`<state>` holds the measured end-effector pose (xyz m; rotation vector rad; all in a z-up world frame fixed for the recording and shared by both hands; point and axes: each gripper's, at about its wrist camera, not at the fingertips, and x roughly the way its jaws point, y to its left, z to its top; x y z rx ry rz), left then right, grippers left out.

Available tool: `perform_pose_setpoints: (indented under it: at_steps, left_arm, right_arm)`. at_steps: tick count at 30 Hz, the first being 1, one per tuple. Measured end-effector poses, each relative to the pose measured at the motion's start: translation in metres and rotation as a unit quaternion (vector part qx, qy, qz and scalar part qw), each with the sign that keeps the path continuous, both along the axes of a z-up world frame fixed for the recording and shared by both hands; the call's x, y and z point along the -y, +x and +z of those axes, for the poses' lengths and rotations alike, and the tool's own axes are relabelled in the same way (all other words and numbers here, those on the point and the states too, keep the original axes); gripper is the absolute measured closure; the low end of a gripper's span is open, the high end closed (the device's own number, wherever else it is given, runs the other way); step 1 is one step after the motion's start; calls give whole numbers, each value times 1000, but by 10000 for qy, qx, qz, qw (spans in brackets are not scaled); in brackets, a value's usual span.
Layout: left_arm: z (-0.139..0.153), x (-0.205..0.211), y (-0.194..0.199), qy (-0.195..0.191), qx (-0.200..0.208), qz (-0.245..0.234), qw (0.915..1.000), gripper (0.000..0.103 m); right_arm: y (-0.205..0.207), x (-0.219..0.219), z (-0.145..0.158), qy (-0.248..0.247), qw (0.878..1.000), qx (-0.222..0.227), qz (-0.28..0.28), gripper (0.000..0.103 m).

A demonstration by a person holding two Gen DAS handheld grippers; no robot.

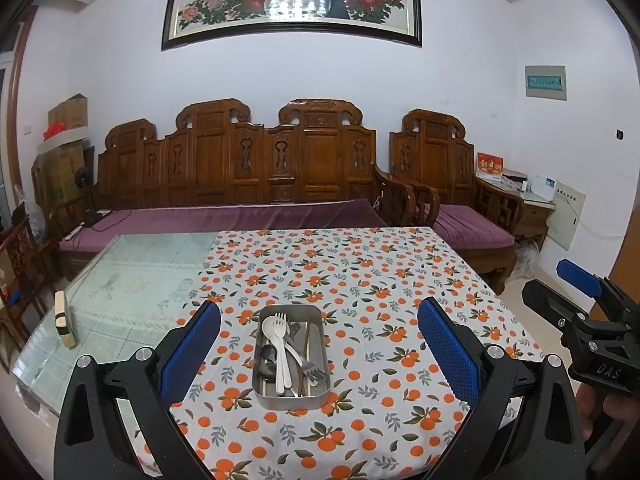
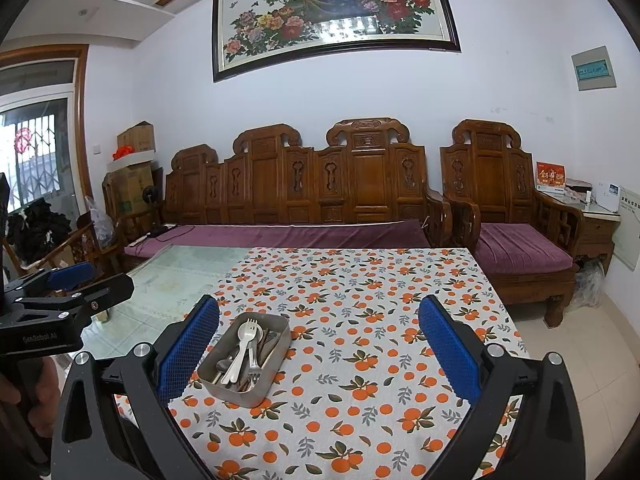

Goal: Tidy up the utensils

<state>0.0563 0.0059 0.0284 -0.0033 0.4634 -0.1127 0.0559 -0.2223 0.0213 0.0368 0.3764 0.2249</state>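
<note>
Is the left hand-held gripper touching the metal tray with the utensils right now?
Apart. In the left wrist view the left hand-held gripper is open, its blue pads wide on either side of the metal tray, with patterned tablecloth showing between each pad and the tray.

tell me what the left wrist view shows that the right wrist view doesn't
Only the left wrist view: a small wooden block on the bare glass at the table's left edge.

Only the right wrist view: a barred window at far left and the ceiling.

Both: the metal tray of utensils on the orange-print cloth, a white fork on top, and the open left gripper and right gripper.
</note>
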Motion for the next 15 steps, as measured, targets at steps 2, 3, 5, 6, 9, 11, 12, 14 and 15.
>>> perform_pose_setpoints:
  at_steps: [2, 3, 5, 6, 9, 11, 12, 14, 15]
  left_arm:
    - [0, 0, 0, -5, 0, -1, 10000, 8]
    - [0, 0, 0, -4, 1, -2, 10000, 8]
    - [0, 0, 0, -2, -2, 2, 10000, 8]
    - [0, 0, 0, -3, -2, 3, 10000, 8]
    - [0, 0, 0, -1, 5, 6, 10000, 8]
    - [0, 0, -1, -9, 5, 2, 10000, 8]
    - [0, 0, -1, -1, 3, 3, 10000, 8]
    - [0, 0, -1, 7, 1, 5, 10000, 8]
    - [0, 0, -1, 4, 6, 5, 10000, 8]
  right_arm:
    - [0, 0, 0, 0, 10000, 1, -2, 3]
    - [0, 0, 0, -1, 10000, 4, -2, 3]
    - [0, 0, 0, -4, 10000, 8, 3, 3]
    - [0, 0, 0, -1, 10000, 6, -1, 3]
    - [0, 0, 0, -2, 10000, 4, -2, 3]
    - [0, 0, 0, 0, 10000, 4, 1, 3]
    - [0, 0, 0, 2, 10000, 9, 7, 3]
    - [0, 0, 0, -7, 10000, 17, 0, 3]
    - [0, -1, 1, -12, 10000, 21, 6, 3]
